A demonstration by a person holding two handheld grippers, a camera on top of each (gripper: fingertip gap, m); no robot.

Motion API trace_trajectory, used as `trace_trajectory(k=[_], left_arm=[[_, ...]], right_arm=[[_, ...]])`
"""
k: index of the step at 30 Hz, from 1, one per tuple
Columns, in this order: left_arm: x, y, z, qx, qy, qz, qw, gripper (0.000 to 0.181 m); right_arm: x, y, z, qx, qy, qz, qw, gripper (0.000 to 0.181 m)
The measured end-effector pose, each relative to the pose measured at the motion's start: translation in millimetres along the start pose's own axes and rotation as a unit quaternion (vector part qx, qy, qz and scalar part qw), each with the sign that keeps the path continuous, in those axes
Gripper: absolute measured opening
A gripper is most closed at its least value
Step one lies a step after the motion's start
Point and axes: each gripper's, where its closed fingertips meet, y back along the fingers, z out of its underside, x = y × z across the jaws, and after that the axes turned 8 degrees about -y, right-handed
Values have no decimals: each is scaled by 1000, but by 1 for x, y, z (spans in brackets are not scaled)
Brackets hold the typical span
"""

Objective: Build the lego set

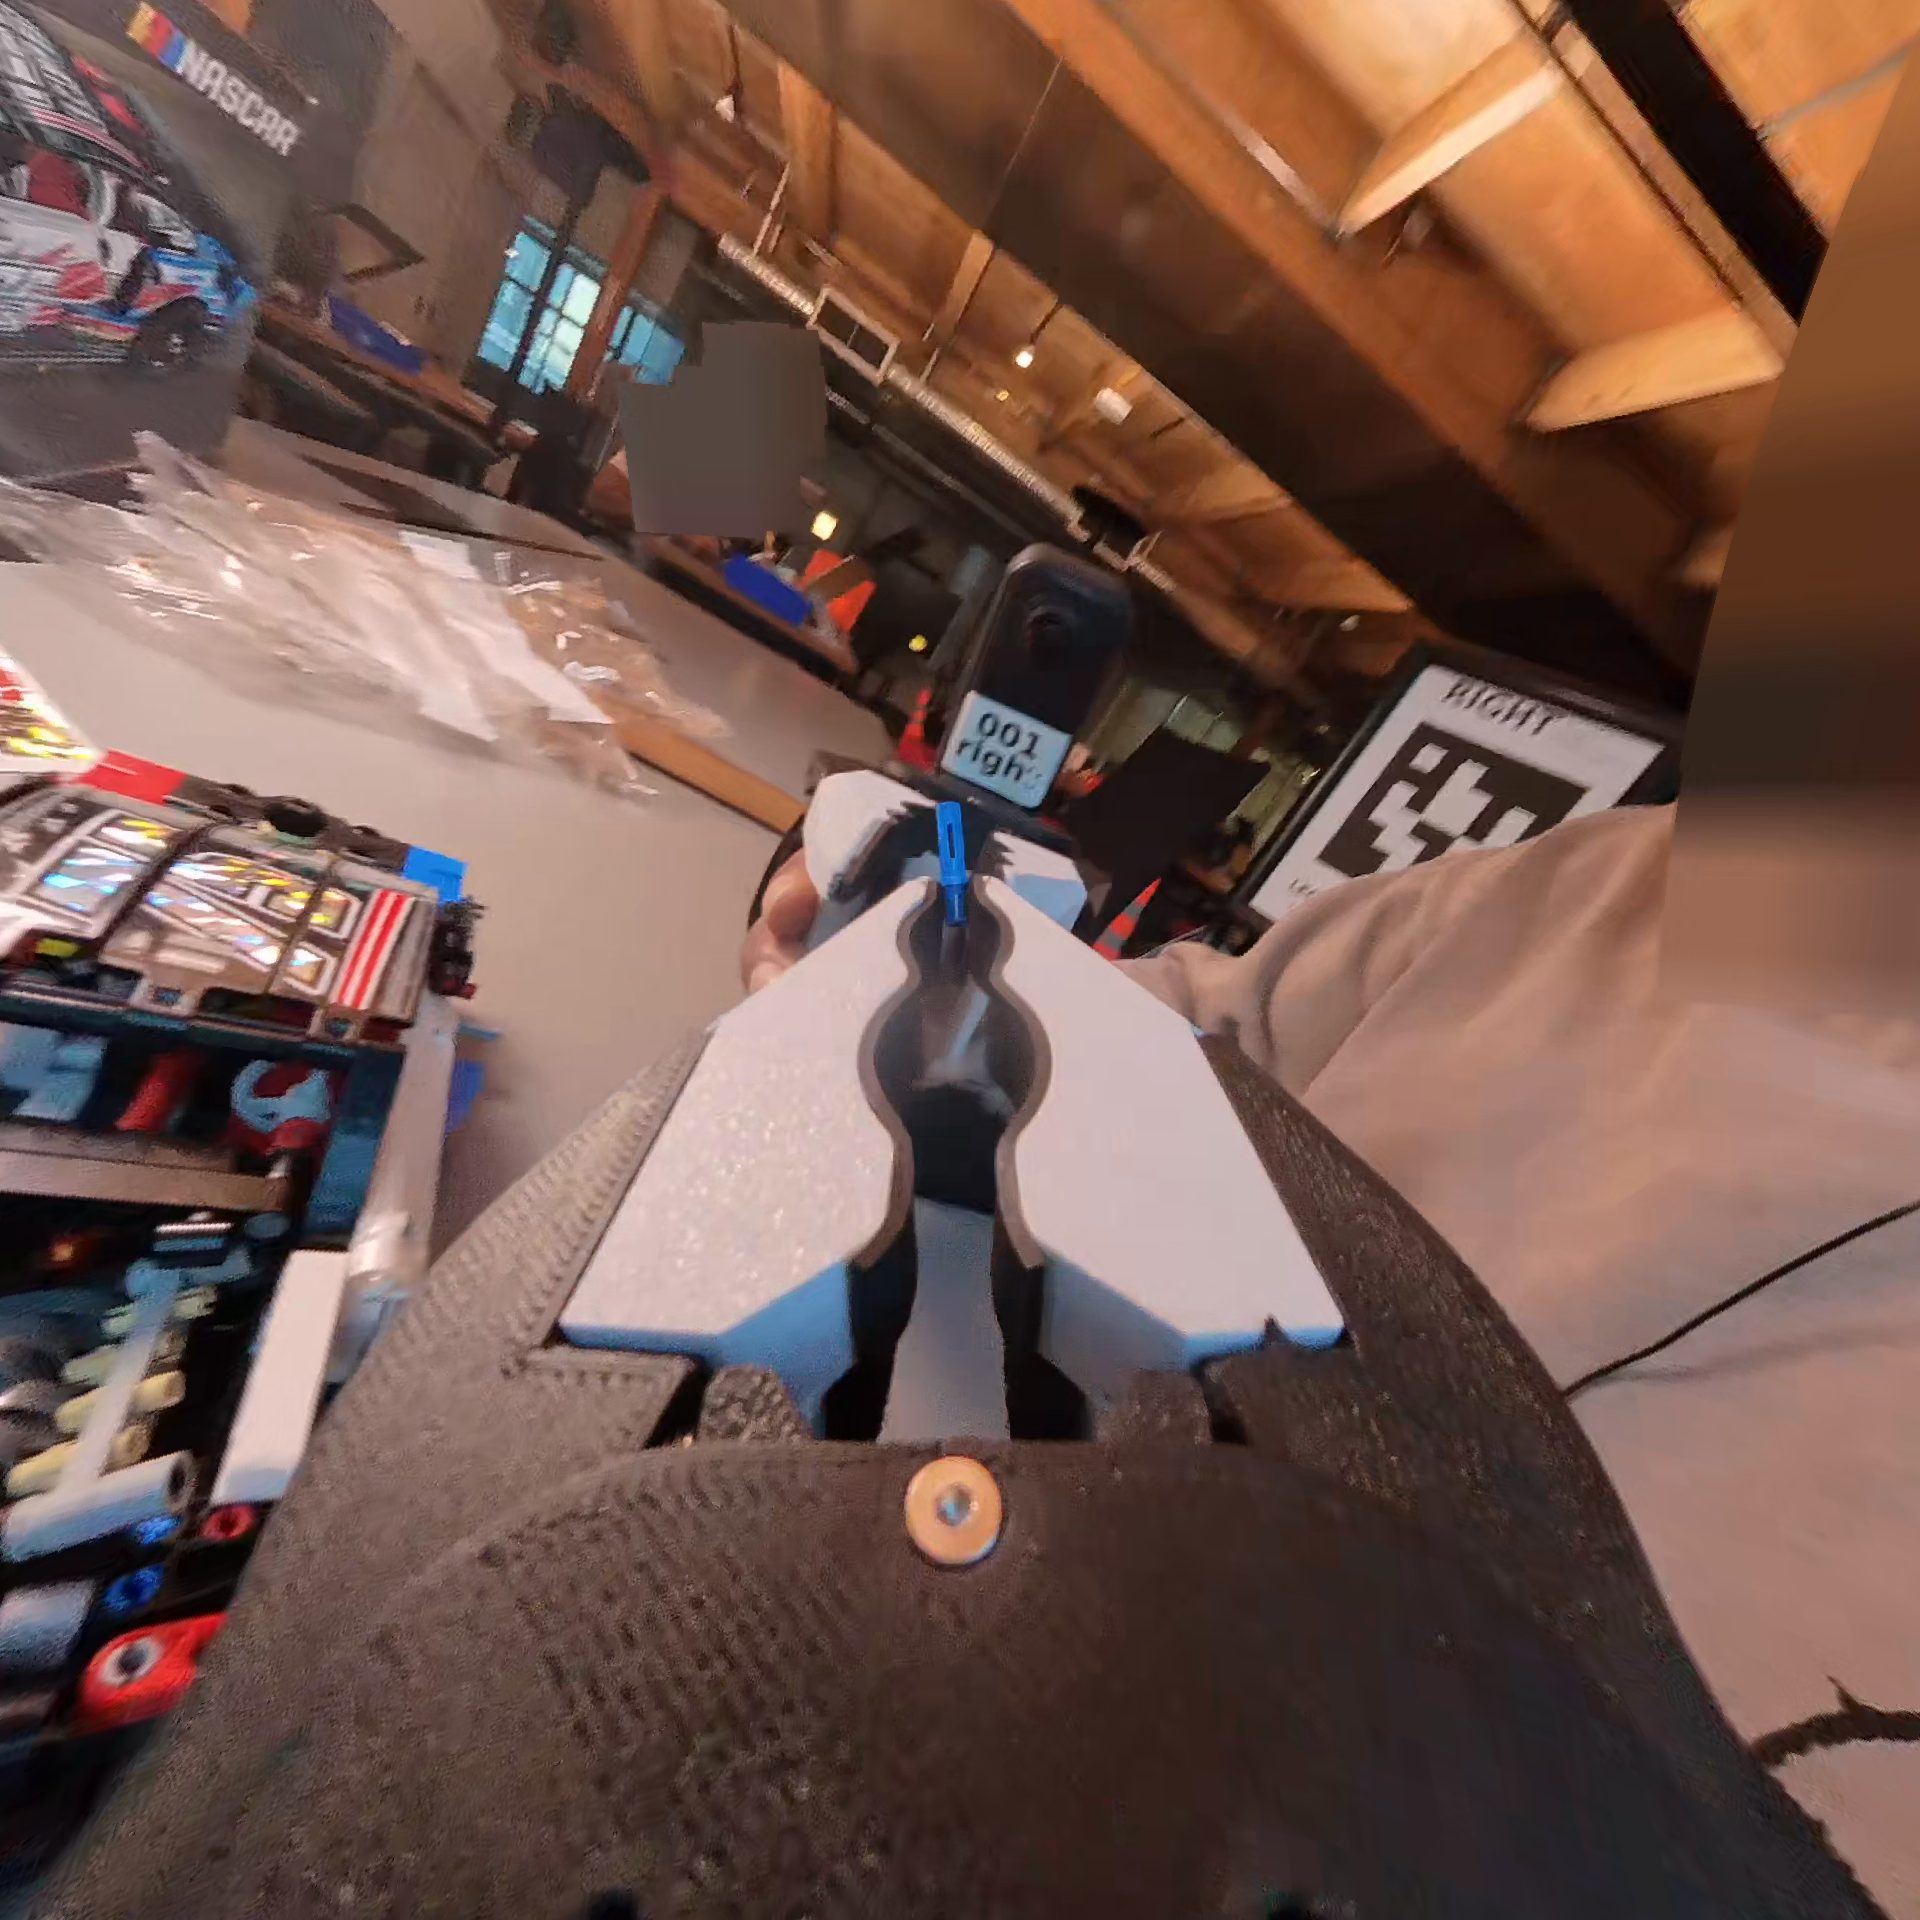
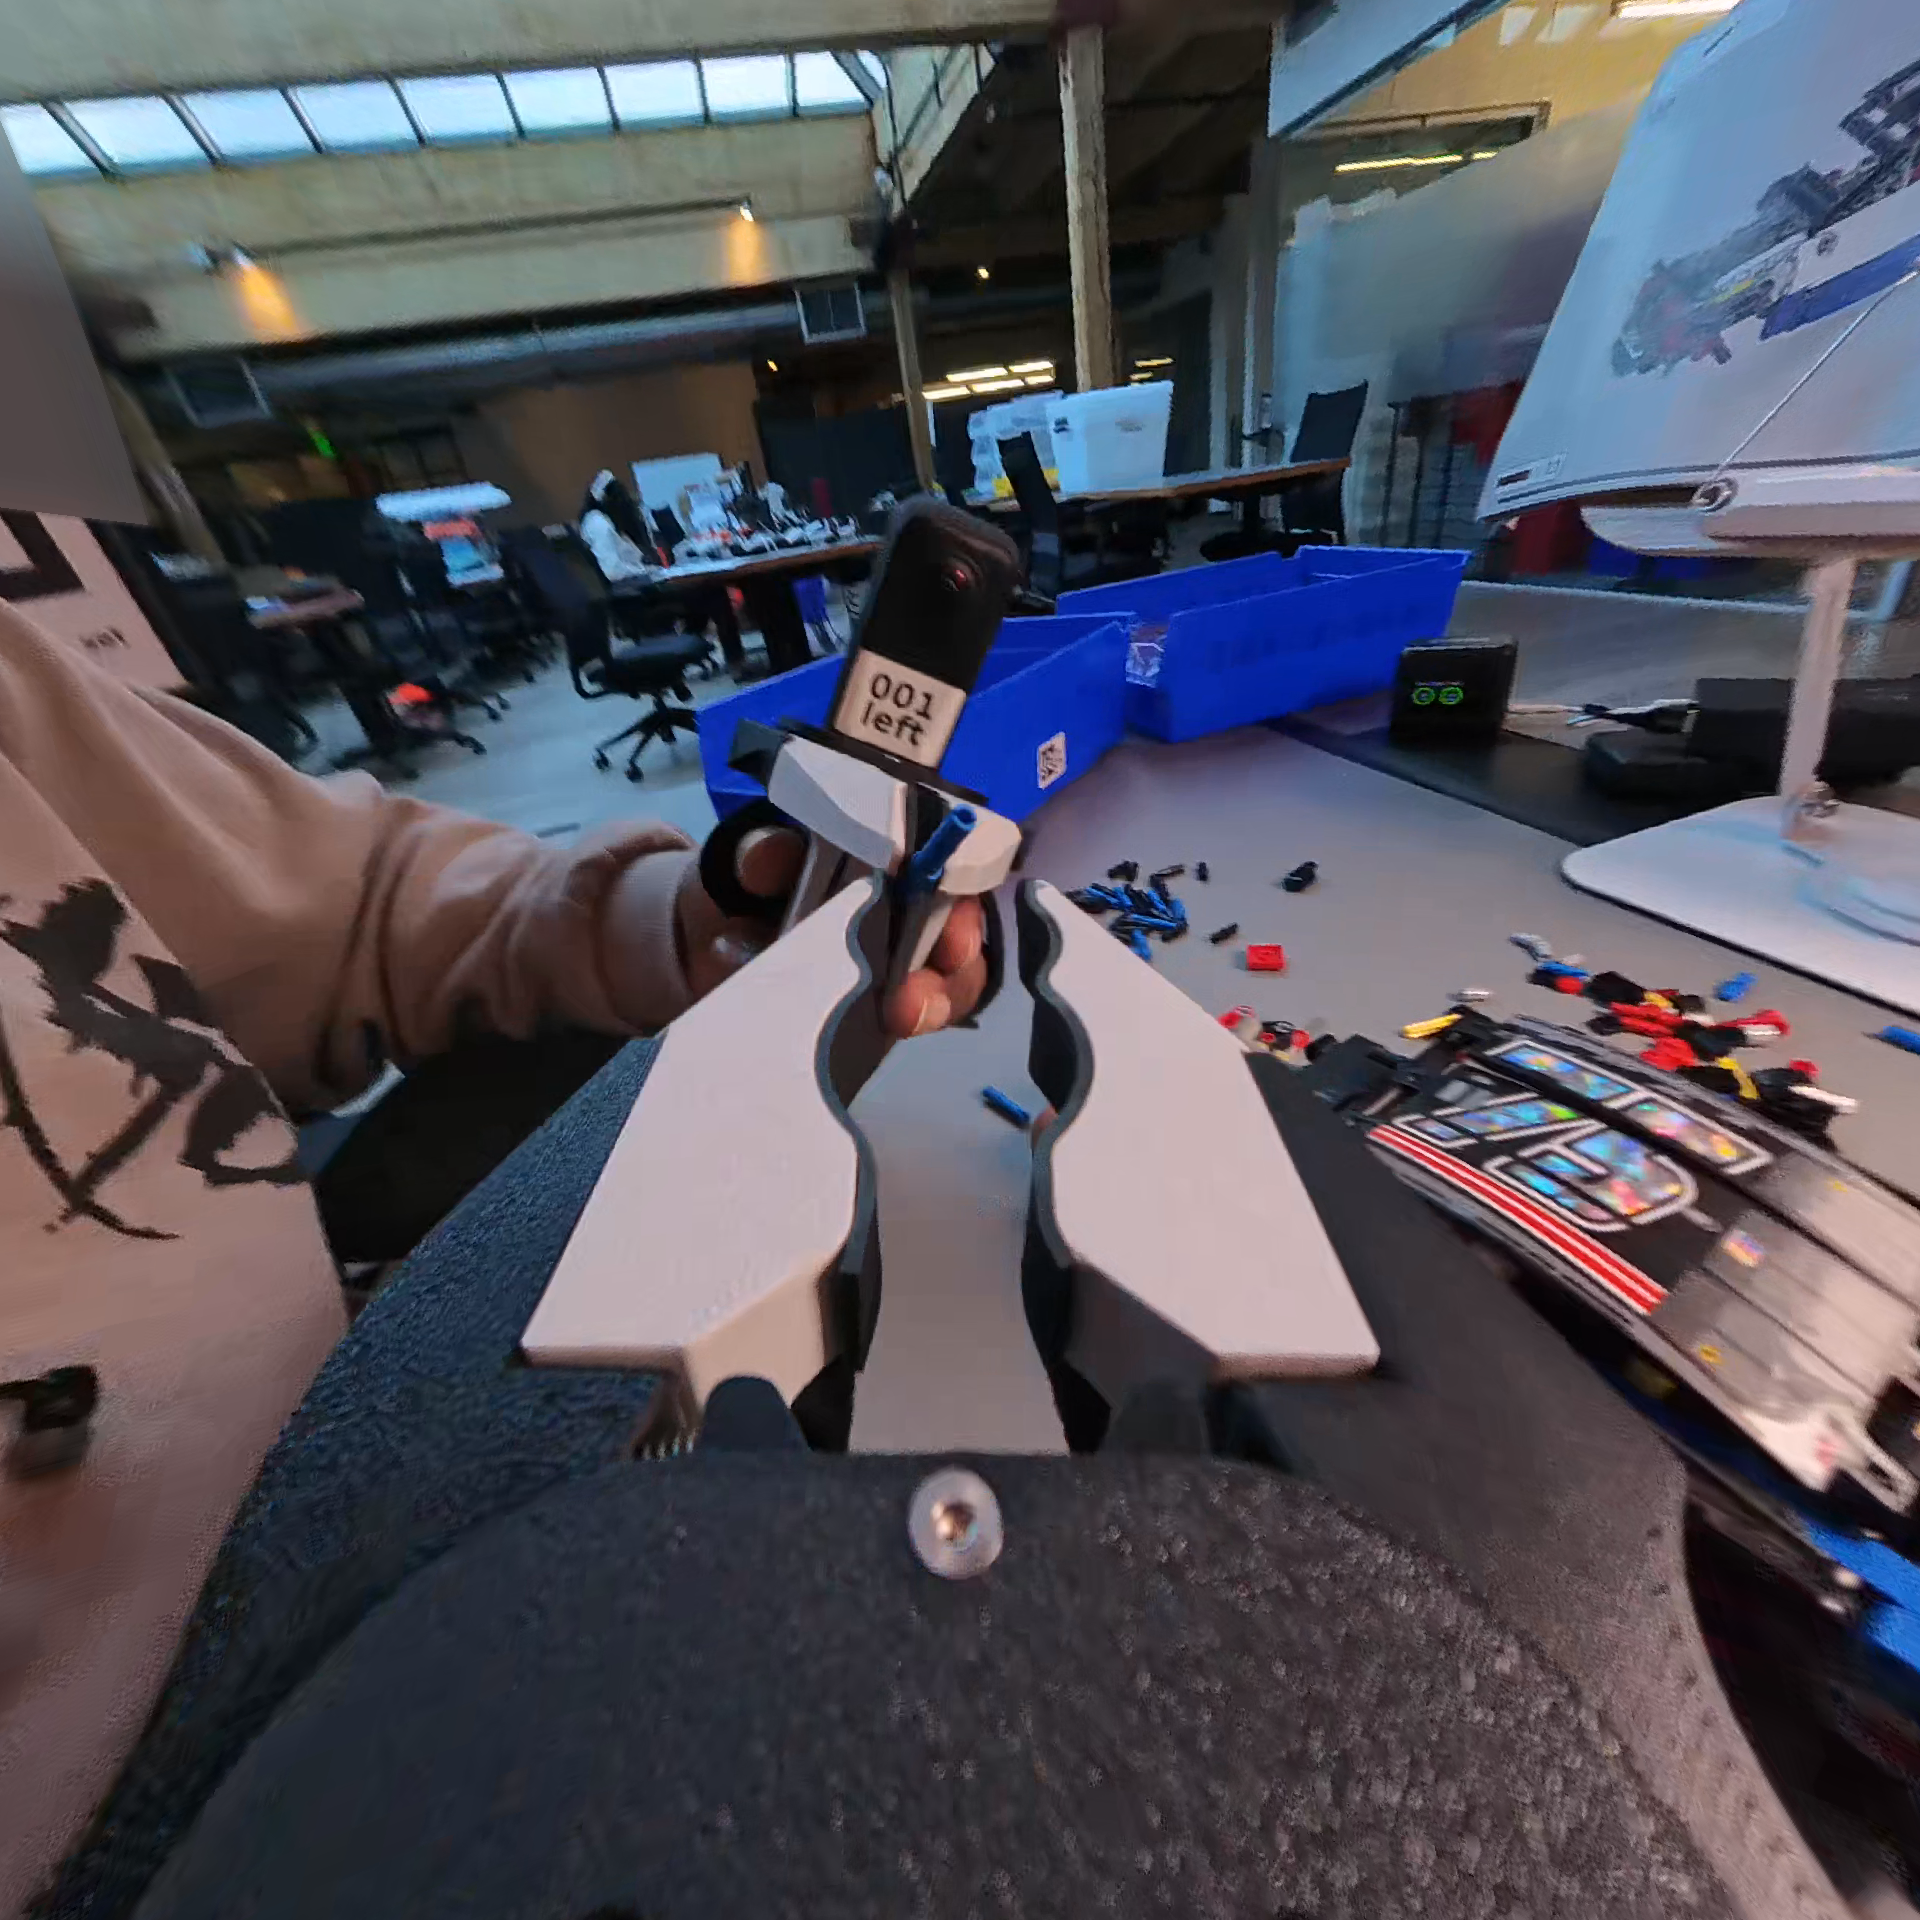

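The lego set is a partly built race car (image 2: 1621,1174), black with red and white stripes and shiny foil stickers, lying on the grey surface (image 2: 1382,831) to the right of the right tongs (image 2: 951,914). In the left wrist view it sits off to the left, its open underside full of blue, red and pale parts (image 1: 197,1039). Loose pieces (image 2: 1138,909) are scattered on the surface beyond it.

The piece in play is a small blue pin (image 1: 951,860), clamped in the tips of the left tongs (image 1: 951,899), which are closed narrow on it. The pin's long axis runs in line with the left fingers, so most of its length sticks out past the tips, straight toward the right tongs facing it.

In the right wrist view the right tongs stand wide apart and hold nothing. The blue pin (image 2: 935,847) shows just past their tips and a little left of the gap, tilted up to the right. The two tools are held up off the surface, nose to nose, in front of the person's beige sleeve (image 2: 343,904).

This looks like a handover or a regrip. The right tongs are the nearer free tool, and they would need to shift slightly left and forward to bracket the pin's free end. The pin is small and smooth, so a skewed bite could twist it or let it drop. An instruction booklet (image 2: 1725,291) stands on a holder at the far right.
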Motion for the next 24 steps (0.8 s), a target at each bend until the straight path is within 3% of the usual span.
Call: trace_trajectory(k=[3, 7, 10, 16, 24], left_arm=[[4, 3, 2, 21, 27, 30, 999, 3], [9, 1, 14, 6, 24, 36, 999, 3], [9, -4, 21, -12, 7, 25, 1000, 3], [8, -5, 22, -12, 6, 18, 1000, 3], [-8, -2, 48, -116, -121, -64, 984, 0]], right_arm=[[-13, 0, 2, 11, -69, -59, 996, 22], [-12, 2, -2, 33, -115, -74, 990, 19], [-13, 2, -2, 34, -116, -75, 990, 1], [-13, 5, 0, 25, -103, -67, 992, 1], [-2, 11, 18, -56, -136, -54, 988, 1]])
